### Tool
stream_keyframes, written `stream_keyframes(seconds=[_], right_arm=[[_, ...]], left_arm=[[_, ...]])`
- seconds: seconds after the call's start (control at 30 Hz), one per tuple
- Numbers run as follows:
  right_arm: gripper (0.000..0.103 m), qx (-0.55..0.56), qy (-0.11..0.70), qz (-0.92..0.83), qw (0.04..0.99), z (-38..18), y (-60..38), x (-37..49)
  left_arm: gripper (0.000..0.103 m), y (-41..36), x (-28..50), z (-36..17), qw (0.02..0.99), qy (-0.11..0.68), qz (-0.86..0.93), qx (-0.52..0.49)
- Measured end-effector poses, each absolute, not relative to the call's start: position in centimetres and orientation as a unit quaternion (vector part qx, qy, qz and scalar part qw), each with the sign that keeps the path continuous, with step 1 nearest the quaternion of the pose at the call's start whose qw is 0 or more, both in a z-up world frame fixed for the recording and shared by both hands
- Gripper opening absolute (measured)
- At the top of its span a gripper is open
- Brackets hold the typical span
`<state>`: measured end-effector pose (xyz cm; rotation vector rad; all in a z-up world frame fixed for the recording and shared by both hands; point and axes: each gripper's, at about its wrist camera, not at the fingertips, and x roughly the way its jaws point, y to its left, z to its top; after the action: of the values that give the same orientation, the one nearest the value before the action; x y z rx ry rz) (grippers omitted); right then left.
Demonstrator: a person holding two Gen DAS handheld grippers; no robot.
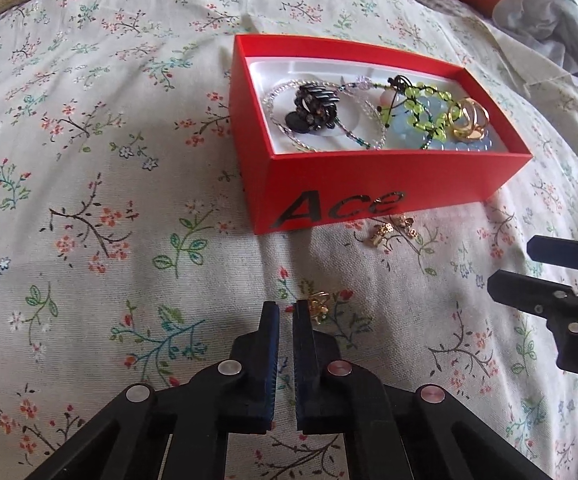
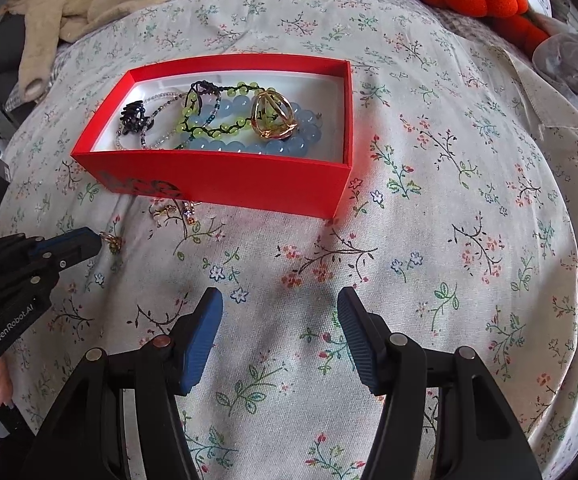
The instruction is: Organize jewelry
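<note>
Your left gripper [image 1: 287,308] stands with its jaws drawn nearly together and nothing visibly between the pads; a small gold earring [image 1: 320,305] lies on the floral bedspread [image 1: 89,200] just beside the tip of the right-hand finger, outside the jaws, touching or nearly so. From the right wrist view the same earring [image 2: 112,241] sits just off the left gripper's tip, not clamped. Your right gripper [image 2: 280,322] hovers with its jaws held apart over bare cloth, holding nothing, well apart from any piece.

Beyond the left gripper, a second cluster of small gold pieces [image 1: 393,230] rests on the cloth close against the near wall of the red box [image 1: 369,184]. The box lies ahead and slightly to the right, its long axis running away on a diagonal toward the right. Inside are a dark beaded piece [image 1: 315,108], a green bead strand [image 1: 421,112], blue beads [image 1: 409,128] and a large gold ring [image 1: 469,120].

The earring is too small to give a clear long axis. The left hand is plainly the nearer; judging by this, the grasp looks to have missed, and a reopening with a slight shift to the right seems called for
</note>
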<state>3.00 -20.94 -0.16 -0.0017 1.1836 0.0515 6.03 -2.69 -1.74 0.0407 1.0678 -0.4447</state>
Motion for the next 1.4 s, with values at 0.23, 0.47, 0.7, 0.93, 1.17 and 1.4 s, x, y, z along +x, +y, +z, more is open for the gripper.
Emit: stream_keyframes(seconds=[0.23, 0.47, 0.7, 0.93, 1.17, 1.4], right_arm=[[0.062, 0.005, 0.56, 0.024, 0.828, -0.4, -20.0, 3.9], [0.062, 0.017, 0.562, 0.023, 0.827, -0.6, -19.9, 4.3], [0.062, 0.019, 0.562, 0.023, 0.826, -0.7, -20.0, 4.2], [0.062, 0.03, 0.557, 0.023, 0.829, 0.0, -20.6, 4.2], [0.062, 0.078, 0.538, 0.009, 0.839, 1.8, -23.1, 4.7], [0.049, 0.109, 0.552, 0.011, 0.827, 0.9, -22.9, 5.4]], left_arm=[[0.002, -2.2, 6.2, -2.0, 0.83, 0.51, -0.223, 0.016], [0.016, -4.3, 5.7, -3.0, 0.823, 0.509, -0.243, 0.066], [0.016, -4.5, 6.6, -3.0, 0.826, 0.511, -0.235, 0.039], [0.0, -4.2, 6.7, -2.0, 0.829, 0.506, -0.238, 0.023], [0.0, -1.8, 7.5, 0.3, 0.841, 0.493, -0.221, -0.019], [0.0, -0.4, 7.9, 0.6, 0.838, 0.503, -0.209, -0.04]])
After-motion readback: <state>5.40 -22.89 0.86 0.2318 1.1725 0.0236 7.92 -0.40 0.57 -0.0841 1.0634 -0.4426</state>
